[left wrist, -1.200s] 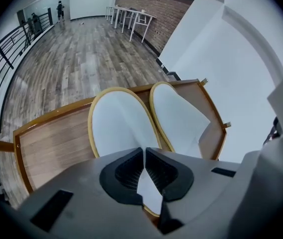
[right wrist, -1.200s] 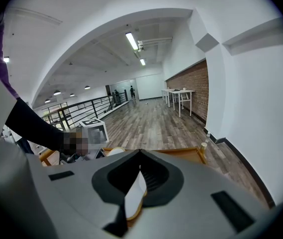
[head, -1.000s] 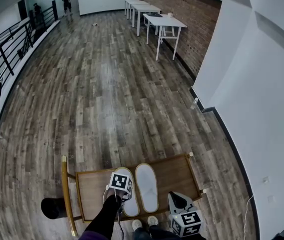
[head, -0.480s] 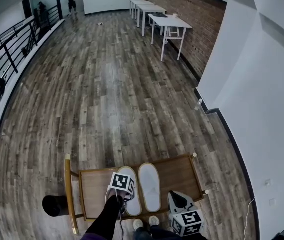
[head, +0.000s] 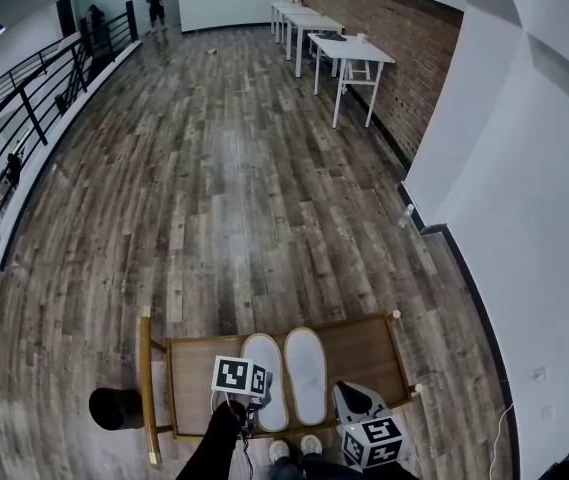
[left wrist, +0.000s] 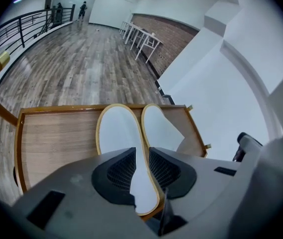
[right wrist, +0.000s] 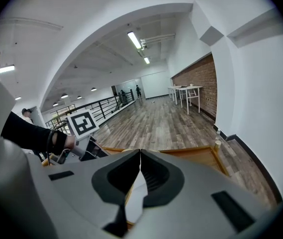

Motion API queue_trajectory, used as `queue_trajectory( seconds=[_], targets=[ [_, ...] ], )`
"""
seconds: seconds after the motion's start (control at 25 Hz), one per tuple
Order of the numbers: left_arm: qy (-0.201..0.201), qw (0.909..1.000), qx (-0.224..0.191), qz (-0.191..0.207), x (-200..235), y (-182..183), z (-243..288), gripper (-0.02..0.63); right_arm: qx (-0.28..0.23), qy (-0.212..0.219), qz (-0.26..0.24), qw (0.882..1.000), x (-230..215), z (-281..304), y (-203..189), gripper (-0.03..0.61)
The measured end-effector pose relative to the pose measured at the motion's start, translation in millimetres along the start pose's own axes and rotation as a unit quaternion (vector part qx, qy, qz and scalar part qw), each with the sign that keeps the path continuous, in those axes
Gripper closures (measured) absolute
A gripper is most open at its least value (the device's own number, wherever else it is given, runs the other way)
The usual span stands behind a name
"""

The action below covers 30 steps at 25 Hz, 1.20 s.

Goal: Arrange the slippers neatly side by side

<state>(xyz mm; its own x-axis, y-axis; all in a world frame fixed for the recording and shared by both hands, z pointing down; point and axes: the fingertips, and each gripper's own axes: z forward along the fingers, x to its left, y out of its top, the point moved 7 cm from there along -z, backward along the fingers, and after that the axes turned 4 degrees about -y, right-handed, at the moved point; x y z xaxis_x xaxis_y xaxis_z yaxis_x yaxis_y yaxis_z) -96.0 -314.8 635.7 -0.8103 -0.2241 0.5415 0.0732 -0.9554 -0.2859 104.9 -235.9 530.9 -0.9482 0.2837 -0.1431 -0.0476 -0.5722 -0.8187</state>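
Slippers (head: 306, 373): side by side, touching, on wooden tray (head: 364, 320) | left gripper (left wrist: 141, 151): jaws have just been opening, loose astride one heel | right gripper (right wrist: 140, 153): clenched, empty | risk: we reckon a jaw snags that heel, skewing the pair.

Head view steeply down from above; both gripper views low, close, toward the shared slippers (head: 306, 373).

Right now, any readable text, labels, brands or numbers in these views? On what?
No readable text anywhere.
left marker cube: black-and-white square patterns only, no letters or digits.
right marker cube: the same, patterns only.
left slipper and right slipper: plain white, no brand showing.
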Motion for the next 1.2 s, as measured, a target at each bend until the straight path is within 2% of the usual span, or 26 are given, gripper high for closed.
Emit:
queue_trajectory(
  seconds=[0.12, 0.24, 0.32, 0.4, 0.48, 0.52, 0.56, 0.68, 0.88, 1.12, 1.16, 1.2],
  targets=[
    [-0.006, 0.9974, -0.071, 0.006, -15.0, -4.8, -28.5, 0.555, 0.024, 0.025, 0.006, 0.999, -3.3, 15.9, -5.4, 0.58],
    [0.006, 0.9866, -0.162, 0.015, -34.1, -16.9, -57.7, 0.555, 0.044, 0.05, 0.011, 0.998, -6.9, 36.8, -6.1, 0.58],
    [0.041, 0.972, -0.23, 0.027, -44.6, -27.8, -75.3, 0.555, 0.054, 0.05, 0.004, 0.997, -10.2, 50.7, -5.2, 0.578],
    [0.086, 0.9509, -0.295, 0.04, -53.9, -40.5, -89.1, 0.557, 0.069, 0.049, 0.002, 0.996, -14.9, 64.7, -7.3, 0.551],
    [0.111, 0.9359, -0.331, 0.047, -62.9, -54.1, -95.2, 0.557, 0.091, 0.051, 0.009, 0.995, -19.7, 78.9, -12.5, 0.516],
    [0.113, 0.9326, -0.339, 0.048, -67.1, -61.1, -96.0, 0.562, 0.105, 0.051, 0.011, 0.993, -21.9, 85.6, -16.1, 0.498],
    [0.11, 0.9311, -0.345, 0.046, -70.9, -68.0, -95.9, 0.614, 0.12, 0.05, 0.011, 0.991, -23.7, 91.9, -20.2, 0.489],
    [0.099, 0.9325, -0.345, 0.041, -80.6, -83.4, -95.1, 0.614, 0.159, 0.041, 0.009, 0.986, -28.6, 109.0, -32.1, 0.485],
    [0.112, 0.9368, -0.327, 0.052, -83.4, -96.8, -94.3, 0.614, 0.215, 0.041, 0.026, 0.975, -30.2, 130.2, -43.6, 0.485],
    [0.123, 0.9386, -0.319, 0.049, -73.2, -105.5, -100.4, 0.614, 0.269, 0.019, 0.035, 0.962, -35.5, 144.7, -60.2, 0.486],
    [0.126, 0.939, -0.316, 0.049, -71.1, -107.3, -100.2, 0.614, 0.272, 0.019, 0.035, 0.961, -36.2, 145.6, -61.6, 0.489],
    [0.129, 0.9393, -0.314, 0.05, -69.2, -109.1, -99.9, 0.614, 0.272, 0.021, 0.034, 0.961, -36.0, 145.9, -62.0, 0.523]
  ],
)
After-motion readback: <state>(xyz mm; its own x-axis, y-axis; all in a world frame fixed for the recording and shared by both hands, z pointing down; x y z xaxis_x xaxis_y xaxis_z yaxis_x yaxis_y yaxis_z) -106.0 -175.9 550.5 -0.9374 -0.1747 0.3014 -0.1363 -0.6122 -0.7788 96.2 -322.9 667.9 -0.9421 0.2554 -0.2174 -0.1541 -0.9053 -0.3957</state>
